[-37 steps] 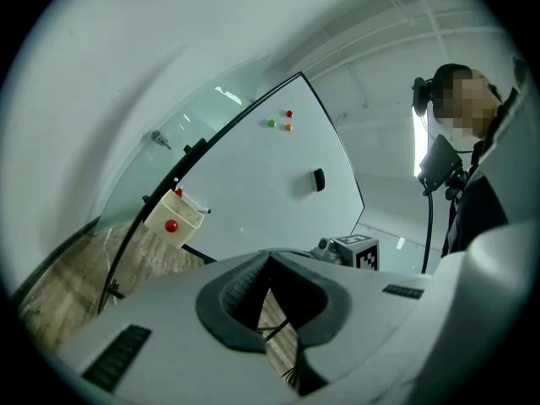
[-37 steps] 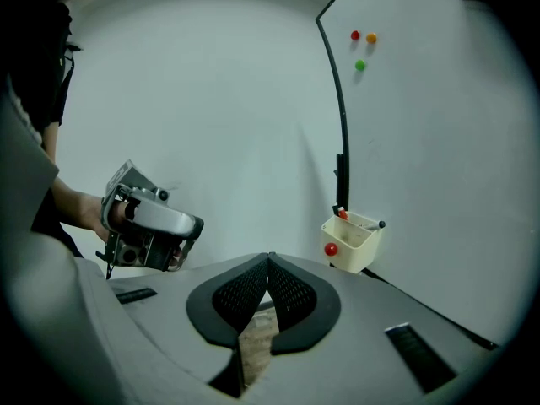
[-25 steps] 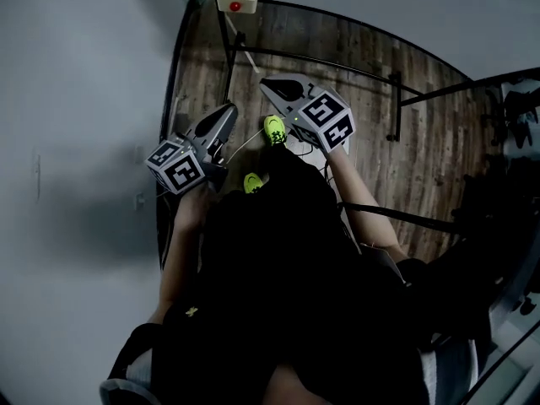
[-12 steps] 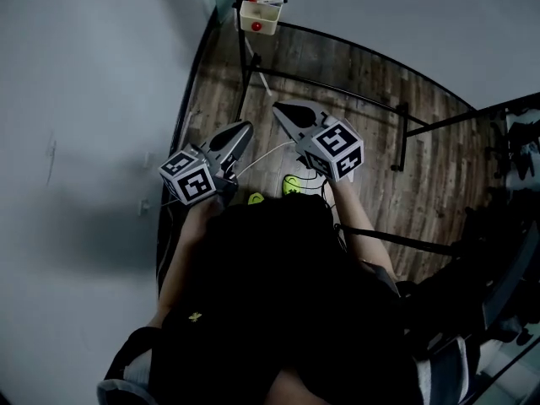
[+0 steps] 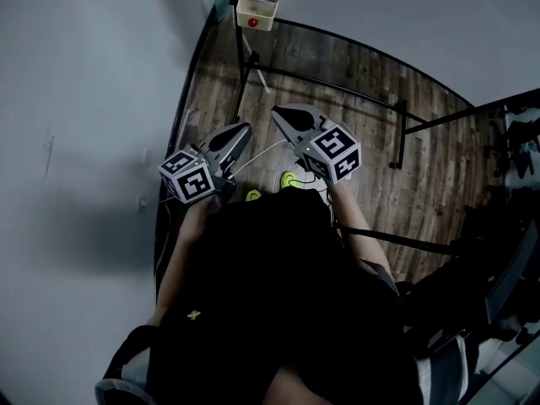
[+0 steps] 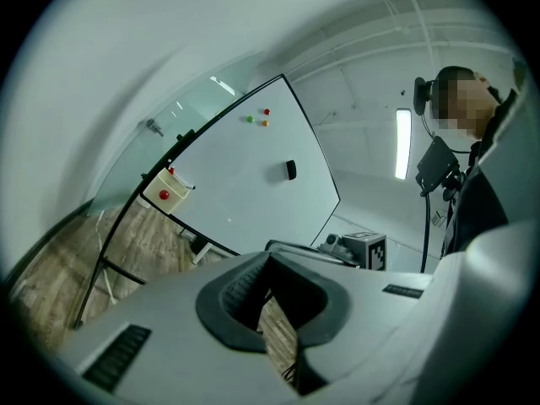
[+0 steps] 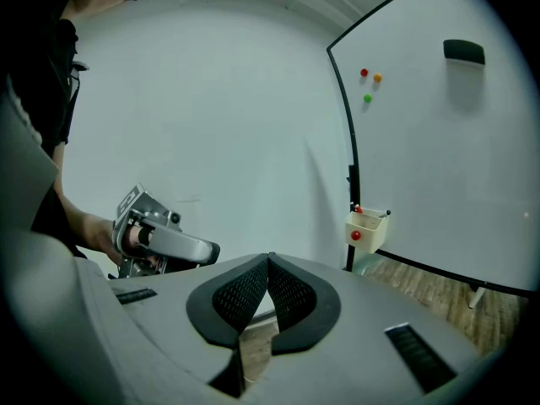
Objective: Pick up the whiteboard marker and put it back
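Your head camera looks steeply down past the left gripper point(image 5: 243, 129) and right gripper point(image 5: 278, 112) to the floor point(image 5: 354, 83), while each gripper camera looks along its jaws at the distant whiteboard point(image 6: 253, 167), and all three share its cup point(image 5: 256, 11).

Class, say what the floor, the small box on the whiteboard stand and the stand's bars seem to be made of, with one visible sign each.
Floor: wood or wood-look laminate, matte; plank seams and grain show.
Small box: probably plastic, cream, with smooth walls.
Stand's bars: likely black-painted metal tube; thin, straight, even.
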{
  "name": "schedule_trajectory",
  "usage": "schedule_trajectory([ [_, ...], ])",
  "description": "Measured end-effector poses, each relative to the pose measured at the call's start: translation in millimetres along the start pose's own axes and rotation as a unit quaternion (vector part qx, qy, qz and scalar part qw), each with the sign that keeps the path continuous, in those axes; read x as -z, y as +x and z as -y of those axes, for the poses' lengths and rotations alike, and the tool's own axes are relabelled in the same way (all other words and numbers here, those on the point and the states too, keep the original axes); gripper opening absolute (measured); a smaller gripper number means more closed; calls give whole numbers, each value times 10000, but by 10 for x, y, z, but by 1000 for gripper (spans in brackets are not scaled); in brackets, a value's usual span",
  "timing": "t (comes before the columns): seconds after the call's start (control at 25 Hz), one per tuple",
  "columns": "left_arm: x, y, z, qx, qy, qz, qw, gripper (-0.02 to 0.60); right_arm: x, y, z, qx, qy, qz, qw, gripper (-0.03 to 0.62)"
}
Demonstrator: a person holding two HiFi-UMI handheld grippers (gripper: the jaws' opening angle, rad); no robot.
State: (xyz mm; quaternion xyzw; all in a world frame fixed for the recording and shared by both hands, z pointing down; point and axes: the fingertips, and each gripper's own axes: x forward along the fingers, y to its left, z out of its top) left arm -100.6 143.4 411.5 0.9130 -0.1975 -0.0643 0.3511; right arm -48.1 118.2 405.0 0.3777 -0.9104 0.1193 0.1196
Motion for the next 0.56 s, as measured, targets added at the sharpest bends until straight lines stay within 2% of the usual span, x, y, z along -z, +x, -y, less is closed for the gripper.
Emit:
schedule_trajectory([
  [0.56,115,-69,153,72,48,-24,10000,6,77,-117,-238,-105,23,-54,9999,5],
])
